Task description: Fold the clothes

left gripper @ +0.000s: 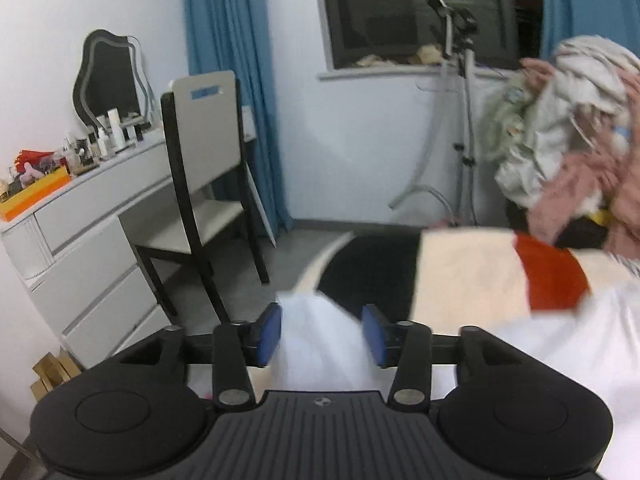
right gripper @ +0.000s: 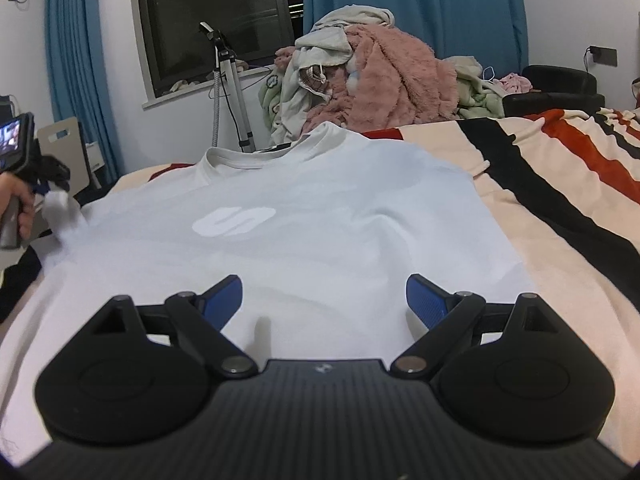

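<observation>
White T-shirt (right gripper: pixel 304 224): spread front-up on a bed, collar (right gripper: pixel 256 156) toward the far edge, pale logo (right gripper: pixel 234 222) on the chest. Left sleeve (right gripper: pixel 60 204) raised off the bed and bunched at the far left of the right wrist view; the same cloth (left gripper: pixel 320 336) blurred in the left wrist view.

Left gripper (left gripper: pixel 322 334): blue pads (left gripper: pixel 269 334) on either side of the white sleeve cloth, a gap showing between them; whether clenched on the cloth or merely around it, cannot tell. Seen from the right wrist view at far left (right gripper: pixel 48 194), held in a hand (right gripper: pixel 18 204), white fabric hanging at its tip.

Right gripper (right gripper: pixel 324 300): released, fingers (right gripper: pixel 426 300) spread wide, above the lower part of the shirt, nothing between them.

Bedspread (right gripper: pixel 560 184): cream with black and red stripes, under the shirt.

Heap of clothes (right gripper: pixel 380 76): pink fleece, grey and green pieces, piled at the far side of the bed beyond the collar.

Tripod (left gripper: pixel 464 120): silver legs, dark device on top, standing below a dark window (left gripper: pixel 412 12).

Curtains (left gripper: pixel 236 92): blue, beside the window.

Dresser (left gripper: pixel 92 216): white, drawers, bottles and small items on top, wavy-framed mirror (left gripper: pixel 110 76) behind.

Chair (left gripper: pixel 204 184): black frame, pale seat and back, against the dresser.
</observation>
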Demonstrator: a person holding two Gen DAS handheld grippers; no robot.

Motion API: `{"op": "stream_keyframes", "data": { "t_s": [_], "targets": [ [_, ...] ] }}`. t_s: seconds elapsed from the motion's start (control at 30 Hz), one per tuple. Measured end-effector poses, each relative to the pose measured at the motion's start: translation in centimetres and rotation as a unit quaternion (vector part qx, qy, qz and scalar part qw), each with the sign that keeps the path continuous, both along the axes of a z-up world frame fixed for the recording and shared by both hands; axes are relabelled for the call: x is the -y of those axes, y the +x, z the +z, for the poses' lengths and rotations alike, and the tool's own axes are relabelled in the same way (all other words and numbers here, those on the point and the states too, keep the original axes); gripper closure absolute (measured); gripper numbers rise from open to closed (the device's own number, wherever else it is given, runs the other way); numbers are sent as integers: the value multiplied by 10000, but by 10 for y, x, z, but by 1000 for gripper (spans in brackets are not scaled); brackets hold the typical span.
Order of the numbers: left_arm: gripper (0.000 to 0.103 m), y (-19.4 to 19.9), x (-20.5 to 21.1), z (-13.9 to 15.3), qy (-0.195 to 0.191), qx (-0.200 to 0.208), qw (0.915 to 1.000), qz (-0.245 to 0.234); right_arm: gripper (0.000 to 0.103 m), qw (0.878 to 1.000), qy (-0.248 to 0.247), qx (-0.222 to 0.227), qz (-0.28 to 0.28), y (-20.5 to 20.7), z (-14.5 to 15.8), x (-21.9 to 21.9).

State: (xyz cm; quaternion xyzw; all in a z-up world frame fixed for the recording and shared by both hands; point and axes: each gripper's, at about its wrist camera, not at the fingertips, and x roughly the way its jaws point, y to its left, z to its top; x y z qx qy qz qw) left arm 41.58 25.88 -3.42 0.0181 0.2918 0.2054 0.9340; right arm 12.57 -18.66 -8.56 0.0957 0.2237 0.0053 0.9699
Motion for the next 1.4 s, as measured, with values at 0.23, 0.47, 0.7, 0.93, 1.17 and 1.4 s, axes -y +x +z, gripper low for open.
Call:
{"op": "stream_keyframes", "data": {
  "t_s": [0.23,0.47,0.7,0.93,1.17,1.4],
  "targets": [
    [40,-166,30,-2,-903,-485,9925,-663,13,9999,61,120,2,-15,10,5],
    [40,-349,56,-27,-1910,-1454,9664,-917,13,9991,-12,419,91,-51,34,5],
    [45,-429,68,-26,-2207,-1544,9564,-1128,13,9996,119,254,101,-96,48,11],
    [42,-430,71,-33,-2364,-2101,9422,-1106,13,9996,179,220,-26,-124,55,18],
    [80,-443,62,-20,-2255,-2456,9347,-1233,13,9997,192,94,-96,-124,51,23],
    [101,-455,16,18,-2364,-2531,9314,-1120,13,9993,297,209,-46,-126,56,25]
  ]
}}
